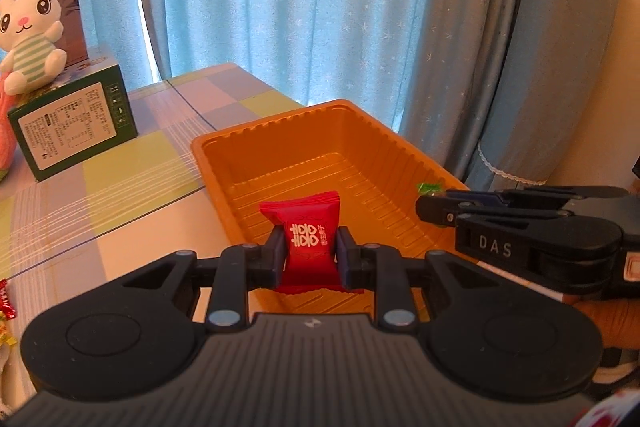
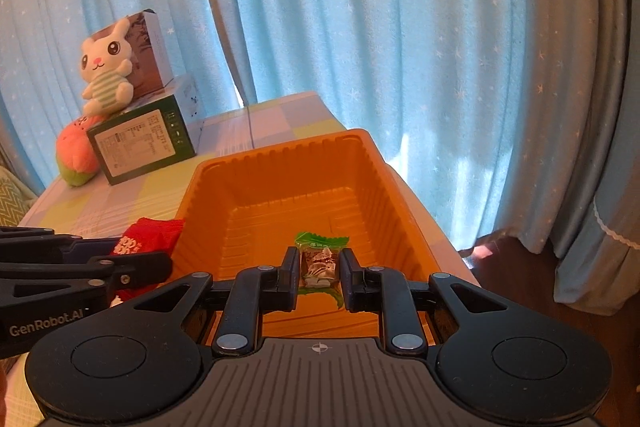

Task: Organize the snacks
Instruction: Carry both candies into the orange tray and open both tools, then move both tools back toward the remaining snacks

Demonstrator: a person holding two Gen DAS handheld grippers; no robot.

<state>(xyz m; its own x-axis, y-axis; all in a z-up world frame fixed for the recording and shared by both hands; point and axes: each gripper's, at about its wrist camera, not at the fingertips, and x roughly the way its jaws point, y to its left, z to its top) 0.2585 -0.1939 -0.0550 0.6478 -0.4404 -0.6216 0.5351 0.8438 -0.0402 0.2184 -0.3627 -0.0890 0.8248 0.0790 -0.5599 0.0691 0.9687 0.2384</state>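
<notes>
Both loaded. Left gripper [image 1: 308, 251] clamps a red foil-wrapped candy [image 1: 306, 239]; right gripper [image 2: 319, 269] pinches a small green-wrapped sweet [image 2: 320, 261]. Each hangs over the near end of the empty orange ribbed plastic tray [image 2: 400, 195] on the bench, its long axis running away; release likely follows.

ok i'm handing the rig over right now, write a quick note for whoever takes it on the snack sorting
Left gripper: shut on a red snack packet, held upright over the near end of the orange tray.
Right gripper: shut on a green-and-white candy, also over the tray, beside the left one.
Tray: sits on the checked table; its floor looks bare in both views.
Done: both snacks picked up and brought to the tray.
Left: release both into the tray. More wrappers show at the left wrist view's left edge, probably next to collect.
Plush rabbit and green box at the far side are not part of it.
</notes>
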